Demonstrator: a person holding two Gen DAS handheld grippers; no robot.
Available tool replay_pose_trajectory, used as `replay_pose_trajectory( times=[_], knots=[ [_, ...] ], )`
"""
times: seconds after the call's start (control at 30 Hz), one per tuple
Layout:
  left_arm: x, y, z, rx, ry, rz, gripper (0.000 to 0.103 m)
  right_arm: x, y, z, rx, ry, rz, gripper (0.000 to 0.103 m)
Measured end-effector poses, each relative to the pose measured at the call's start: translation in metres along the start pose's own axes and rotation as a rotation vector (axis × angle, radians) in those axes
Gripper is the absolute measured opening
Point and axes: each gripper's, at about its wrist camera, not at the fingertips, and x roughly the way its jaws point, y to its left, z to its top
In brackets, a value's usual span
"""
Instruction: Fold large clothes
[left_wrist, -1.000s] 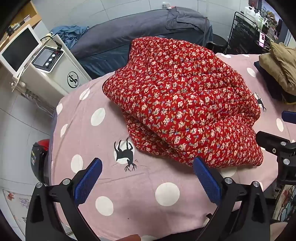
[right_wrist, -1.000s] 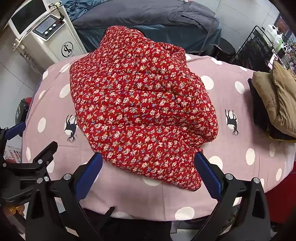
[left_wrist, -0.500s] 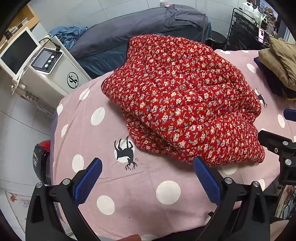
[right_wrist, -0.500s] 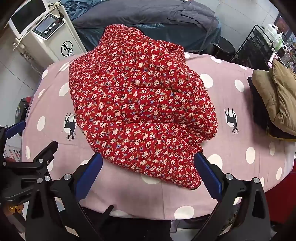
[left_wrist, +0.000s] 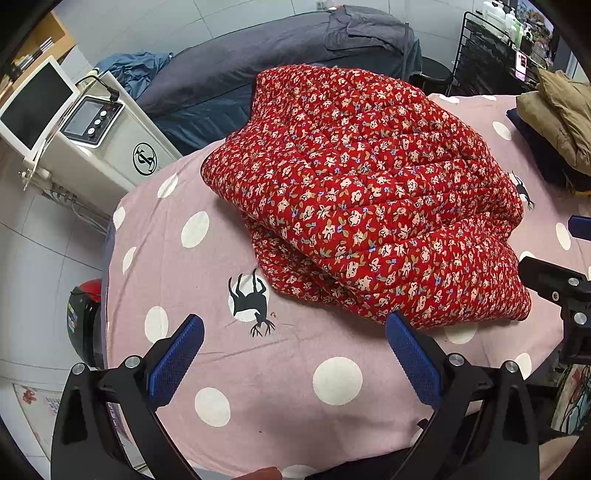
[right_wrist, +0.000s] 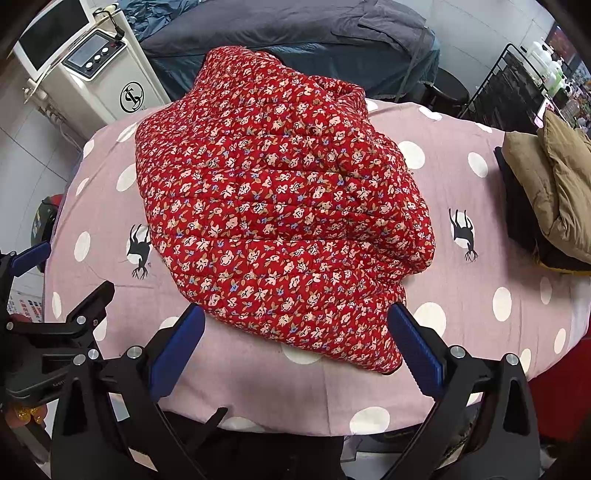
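Both claws, left claw (left_wrist: 293, 356) and right claw (right_wrist: 295, 345), gape wide and empty just short of the folded red floral jacket (right_wrist: 280, 206).

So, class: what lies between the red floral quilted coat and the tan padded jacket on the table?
Bare pink polka-dot tablecloth with one black deer print, between coat and jacket, seen in the right wrist view.

Open pink cloth (left_wrist: 295, 373) along near table edge, free passage below red quilted garment (left_wrist: 362, 192). Bare strip left of bundle too. Far right blocked: tan coat pile (right_wrist: 554, 192) on table. White machine (left_wrist: 99, 147) crowding left rear corner. Wire rack (right_wrist: 517, 85) behind right.
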Motion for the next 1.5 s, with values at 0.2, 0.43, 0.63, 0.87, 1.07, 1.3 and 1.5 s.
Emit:
replay_pose_trajectory(
  times=[0.2,0.43,0.63,0.87,1.07,1.3,1.5],
  knots=[
    [0.0005,0.0014,0.0004,-0.001,0.0,0.001,0.097,0.0003,-0.0006,-0.0003,0.006,-0.003,0.0,0.097],
    [0.0019,0.0004,0.0001,0.001,0.004,0.005,0.097,0.0005,-0.0007,-0.0002,0.007,-0.003,0.001,0.097],
    [0.0022,-0.0006,-0.0005,0.0,0.007,0.005,0.097,0.0001,0.0006,-0.0005,0.005,-0.002,0.003,0.097],
    [0.0024,-0.0014,-0.0017,0.001,0.007,0.005,0.097,0.0002,0.0003,-0.0013,0.007,-0.002,0.004,0.097],
    [0.0039,-0.0046,-0.0022,0.006,0.01,0.006,0.097,0.0003,0.0,-0.0017,0.006,-0.001,0.005,0.097],
    [0.0043,-0.0052,-0.0028,0.006,0.011,0.008,0.097,0.0006,-0.0001,-0.0018,0.008,-0.001,0.006,0.097],
    [0.0042,-0.0051,-0.0023,0.007,0.012,0.008,0.097,0.0006,-0.0002,-0.0017,0.008,-0.001,0.004,0.097]
  ],
)
